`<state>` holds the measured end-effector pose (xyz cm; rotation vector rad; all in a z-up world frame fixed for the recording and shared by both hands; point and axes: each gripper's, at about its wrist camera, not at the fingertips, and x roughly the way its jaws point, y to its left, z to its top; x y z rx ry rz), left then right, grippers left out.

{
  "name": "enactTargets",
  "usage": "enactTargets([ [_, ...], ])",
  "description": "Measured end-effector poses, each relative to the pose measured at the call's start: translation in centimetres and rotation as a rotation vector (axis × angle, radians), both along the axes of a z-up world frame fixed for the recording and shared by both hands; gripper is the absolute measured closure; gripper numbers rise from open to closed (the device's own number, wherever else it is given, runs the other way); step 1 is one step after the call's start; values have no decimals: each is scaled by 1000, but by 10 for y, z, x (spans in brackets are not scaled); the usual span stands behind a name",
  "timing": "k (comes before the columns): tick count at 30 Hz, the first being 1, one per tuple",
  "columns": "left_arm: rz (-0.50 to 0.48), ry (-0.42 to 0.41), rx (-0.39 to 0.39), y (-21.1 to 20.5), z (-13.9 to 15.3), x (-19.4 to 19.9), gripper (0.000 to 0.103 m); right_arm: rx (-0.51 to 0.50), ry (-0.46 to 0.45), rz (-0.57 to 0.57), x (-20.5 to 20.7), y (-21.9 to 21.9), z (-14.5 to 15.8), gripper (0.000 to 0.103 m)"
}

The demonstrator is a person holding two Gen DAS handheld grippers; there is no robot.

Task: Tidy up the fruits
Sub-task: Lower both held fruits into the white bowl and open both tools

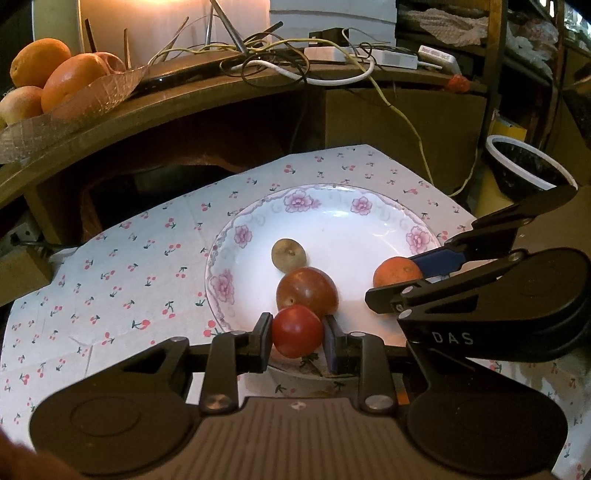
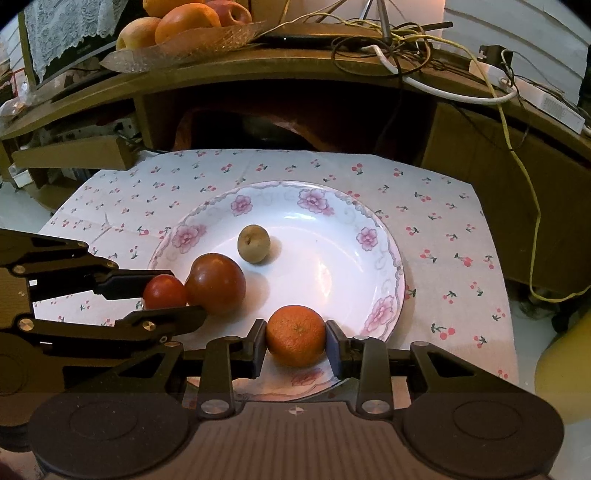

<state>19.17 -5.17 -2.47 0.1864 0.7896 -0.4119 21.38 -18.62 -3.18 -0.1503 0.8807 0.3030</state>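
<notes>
Pinching from both sides, the small red tomato [image 1: 297, 331] is held by the left gripper [image 1: 297, 338] at the plate's [image 2: 384, 236] near-left rim, while the mandarin [image 2: 296, 335] is clamped by the right gripper [image 2: 296, 345] at the near-right rim, apparently so both can be set down together. Further in, a larger tomato [image 2: 215, 283] touching the small one and a brownish fruit [image 2: 254, 244] near the plate's centre are left lying loose. Beyond the cherry-print cloth [image 2: 436, 221], oranges [image 2: 186, 18] are piled in a glass dish [image 2: 192, 46] on the shelf, perhaps the source.

Cherry-print cloth [image 2: 436, 221] spread over the counter, floral-rimmed white plate [image 2: 384, 236] sitting right on top of it. Up behind, wooden shelf [image 2: 258, 70] carrying a glass fruit dish [image 2: 207, 40] and tangled cables [image 2: 406, 48].
</notes>
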Motion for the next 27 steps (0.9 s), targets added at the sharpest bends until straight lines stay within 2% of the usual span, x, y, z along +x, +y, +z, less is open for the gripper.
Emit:
enactTargets([
  [5,6,-4,9,0,1,0,68,1,-8,-2,-2,0,1,68],
  [8,14,-5,12,1,2,0,67,1,-27,-8,-3,-2,3,59],
  [10,17,-7,7,2,3,0,67,7,-35,-14,-2,-4,5,57],
  [21,36,-33,0,9,12,-4,64,17,-55,-40,-2,-9,9,56],
  [27,38,-59,-23,16,28,-14,64,14,-79,-54,-12,-14,18,56],
])
